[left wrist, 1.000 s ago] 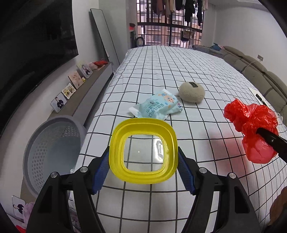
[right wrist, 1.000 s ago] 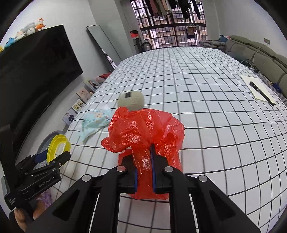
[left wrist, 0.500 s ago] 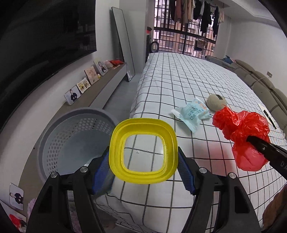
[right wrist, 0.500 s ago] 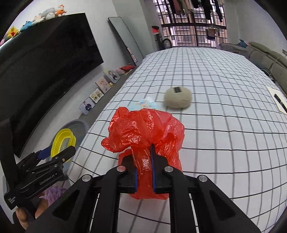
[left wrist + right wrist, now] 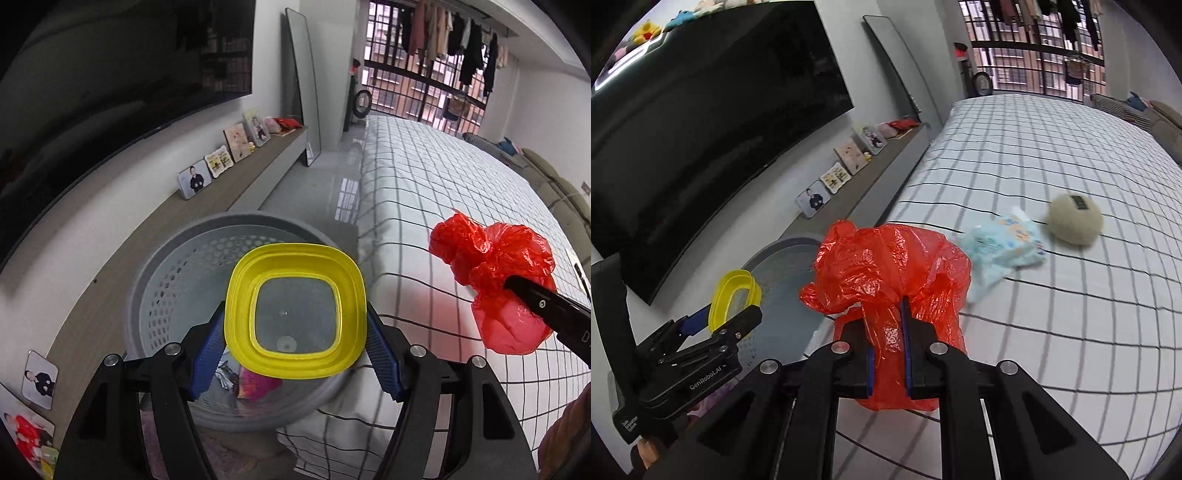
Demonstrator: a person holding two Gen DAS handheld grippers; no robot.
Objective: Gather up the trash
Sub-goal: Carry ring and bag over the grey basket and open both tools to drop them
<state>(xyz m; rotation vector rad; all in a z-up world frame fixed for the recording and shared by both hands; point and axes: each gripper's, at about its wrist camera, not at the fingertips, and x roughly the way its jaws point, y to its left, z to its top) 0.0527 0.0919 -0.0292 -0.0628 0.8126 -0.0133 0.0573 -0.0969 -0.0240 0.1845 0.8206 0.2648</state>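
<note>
Blue-padded fingers of the left gripper clamp a yellow-rimmed container lid with a clear centre by its two side edges, holding it upright in the air above a grey perforated laundry basket on the floor beside the bed; something pink shows through the lid low in that basket. Fingers of the right gripper are pinched tight on a crumpled red plastic bag, lifted above the near left edge of the bed, just right of the basket. From the left camera the same red bag hangs at the right side, with the other tool's black finger pressed into it. Farther along the white, black-checked bedcover lie a pale blue snack packet and, just to its right, a beige ball of yarn, the two close together but apart. Along the left wall runs a low ledge with small framed photos under a large dark television, and a tall mirror leans at the far end
</note>
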